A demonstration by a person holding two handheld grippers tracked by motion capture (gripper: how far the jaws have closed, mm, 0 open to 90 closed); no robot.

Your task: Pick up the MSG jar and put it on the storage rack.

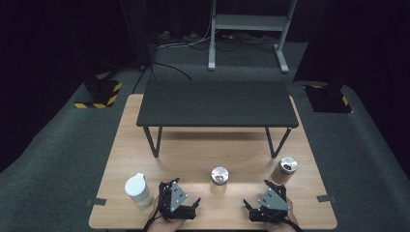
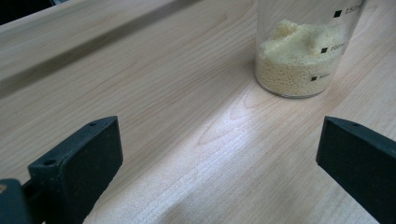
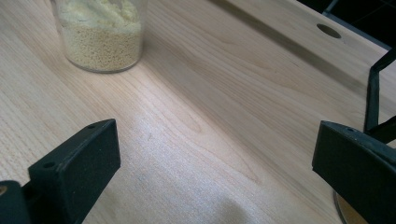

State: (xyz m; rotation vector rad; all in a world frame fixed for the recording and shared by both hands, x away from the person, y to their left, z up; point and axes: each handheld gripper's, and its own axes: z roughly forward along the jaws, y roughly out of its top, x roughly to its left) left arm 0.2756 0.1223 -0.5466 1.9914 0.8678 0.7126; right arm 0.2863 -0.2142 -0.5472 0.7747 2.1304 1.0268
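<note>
A clear jar of pale yellow grains (image 1: pixel 219 181) with a silver lid stands on the wooden table (image 1: pixel 203 150) near its front middle. My left gripper (image 1: pixel 183 193) rests just left of it, jaws wide open over bare wood. In the left gripper view the gripper (image 2: pixel 219 154) has the jar (image 2: pixel 299 60) ahead to the upper right, apart from the jaws. My right gripper (image 1: pixel 257 194) sits to the jar's right, also open and holding nothing. In the right gripper view, that gripper (image 3: pixel 215 154) has the same jar (image 3: pixel 102 37) at the upper left.
A white lidded cup (image 1: pixel 137 189) stands left of the left gripper. A silver-lidded jar with brown contents (image 1: pixel 285 170) stands at the right; its base edge (image 3: pixel 345 212) shows by my right jaw. A low black shelf (image 1: pixel 217 104) spans the table's far half, its leg (image 3: pixel 373 93) near.
</note>
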